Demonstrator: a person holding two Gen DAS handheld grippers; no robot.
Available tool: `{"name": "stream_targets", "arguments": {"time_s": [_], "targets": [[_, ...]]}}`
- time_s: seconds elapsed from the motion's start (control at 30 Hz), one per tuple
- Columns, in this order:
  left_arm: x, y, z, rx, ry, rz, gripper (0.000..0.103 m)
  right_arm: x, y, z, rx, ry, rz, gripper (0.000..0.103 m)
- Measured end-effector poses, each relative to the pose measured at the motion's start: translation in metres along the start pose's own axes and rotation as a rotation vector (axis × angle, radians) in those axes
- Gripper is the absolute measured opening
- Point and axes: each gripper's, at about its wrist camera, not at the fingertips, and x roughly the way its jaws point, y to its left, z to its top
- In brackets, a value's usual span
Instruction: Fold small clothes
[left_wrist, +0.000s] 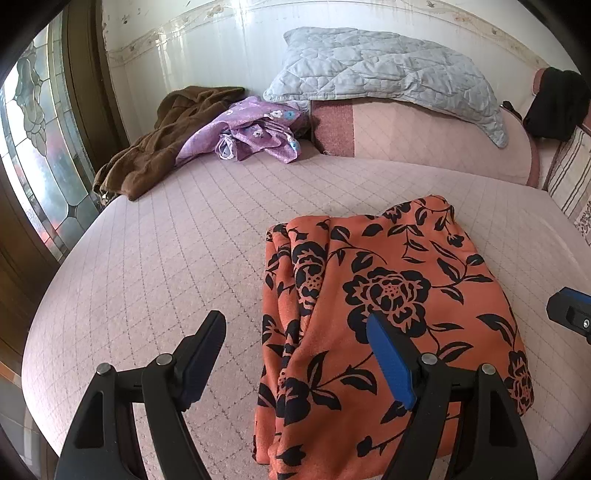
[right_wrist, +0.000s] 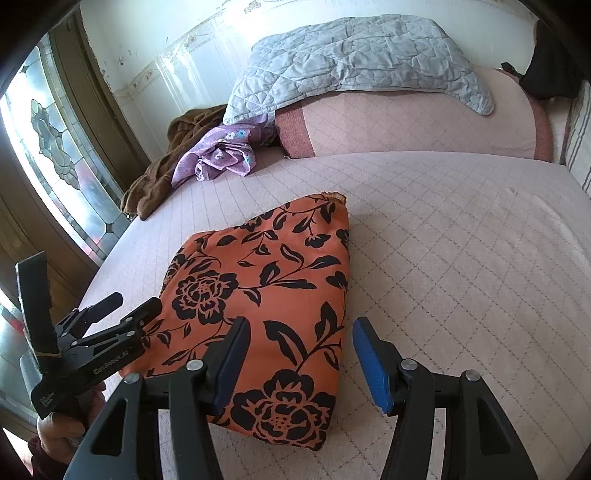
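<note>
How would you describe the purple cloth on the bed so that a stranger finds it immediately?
Start at the grey quilted pillow leaning at the head of the pink bed. Just beside its lower corner, toward the window, lies the purple cloth, crumpled and unfolded. Its small white and blue flowers separate it from the plain brown garment next to it.

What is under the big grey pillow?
The grey quilted pillow rests on a pink rolled bolster. Beside it, the purple flowered cloth reaches under its corner. Anything deeper under the pillow is hidden.
</note>
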Motion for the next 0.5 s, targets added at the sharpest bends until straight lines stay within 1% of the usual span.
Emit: {"name": "stream_targets", "arguments": {"time_s": [0.5], "targets": [[0.001,0.0051,0.0012,-0.016,0.005,-0.007,0.079,-0.0018,0.0083,-0.0015,-0.018,-0.002,-0.006,0.062]]}}
